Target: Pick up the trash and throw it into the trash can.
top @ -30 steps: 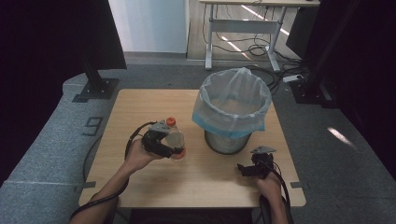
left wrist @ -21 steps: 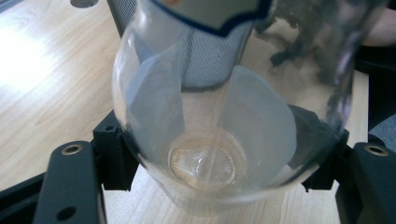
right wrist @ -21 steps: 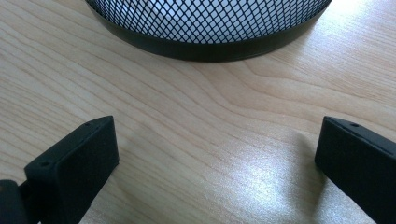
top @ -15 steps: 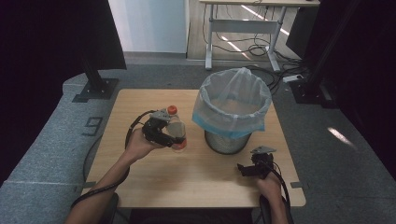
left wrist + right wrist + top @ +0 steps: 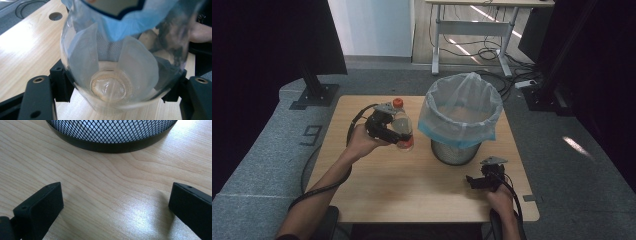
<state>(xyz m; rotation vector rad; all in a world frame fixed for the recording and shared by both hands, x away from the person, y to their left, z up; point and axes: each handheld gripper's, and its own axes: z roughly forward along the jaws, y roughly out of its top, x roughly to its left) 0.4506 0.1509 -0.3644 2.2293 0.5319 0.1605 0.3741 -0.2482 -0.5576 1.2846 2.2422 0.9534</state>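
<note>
Bottle (image 5: 402, 126) clamped in raised left claw (image 5: 388, 129).

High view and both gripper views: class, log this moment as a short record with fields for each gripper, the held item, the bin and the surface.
left gripper: shut on the clear plastic bottle with an orange cap, held above the table
right gripper: open, nothing between its jaws, low over the table
bin: black mesh wastebasket lined with a pale blue plastic bag, upright
surface: light wooden table
</note>
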